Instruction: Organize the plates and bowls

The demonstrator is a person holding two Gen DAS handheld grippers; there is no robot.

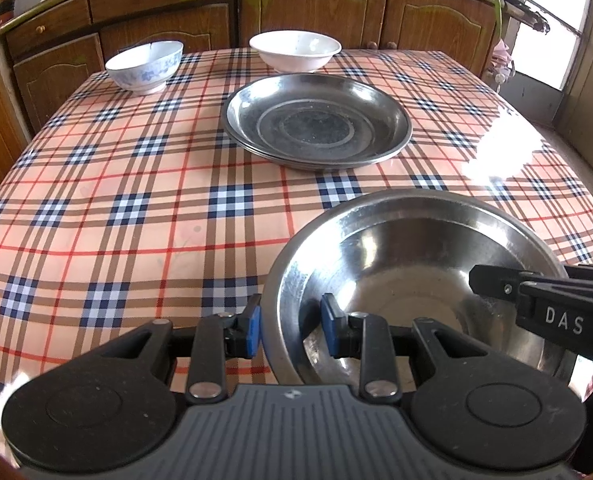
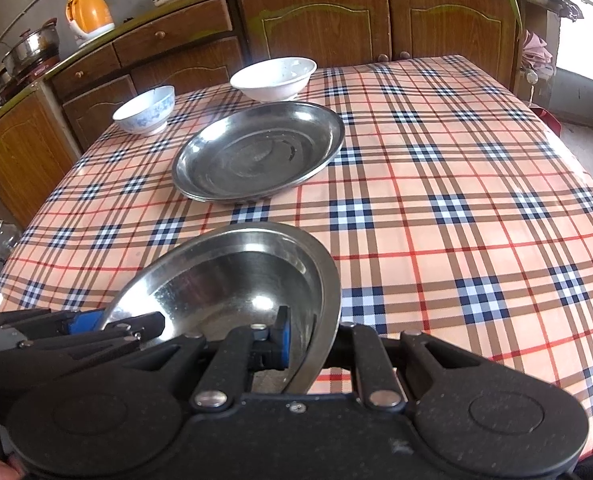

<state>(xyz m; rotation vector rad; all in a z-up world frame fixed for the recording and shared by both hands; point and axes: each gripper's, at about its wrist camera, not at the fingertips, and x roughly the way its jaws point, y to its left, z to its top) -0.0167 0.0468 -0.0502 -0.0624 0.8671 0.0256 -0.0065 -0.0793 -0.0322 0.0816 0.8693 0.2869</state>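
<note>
**Asker:** While both grippers are busy at the near edge, what fills the scene, biggest thing first?

**Describer:** A table (image 1: 136, 200) under a glossy plaid cloth, peach with navy and red lines. Mid-table sits a stack of steel plates (image 1: 318, 120), wide, shallow and dull grey. Nearest the cameras is a steel bowl (image 1: 408, 248), deep, round and mirror-bright with fine scratches. At the far edge stand a plain white bowl (image 1: 295, 50) and, well to its left, a smaller blue-patterned bowl (image 1: 144, 65), both glazed ceramic.

**Asker:** What are the grippers doing?

**Describer:** The left gripper (image 1: 290, 326) straddles the steel bowl's left rim, one blue pad inside and one outside; I cannot tell whether the pads are pressing it. The right gripper (image 2: 316, 340) straddles the opposite rim. Its inner pad shows close to the wall, its outer finger is hidden, so I cannot tell its grip either.

**Asker:** What could go wrong?

**Describer:** My judgement: the thin, slick rim could slide between the pads if the grip is loose. The bowl would then tilt or drop onto the cloth. Uneven lifting by the two hands could twist it free.
</note>
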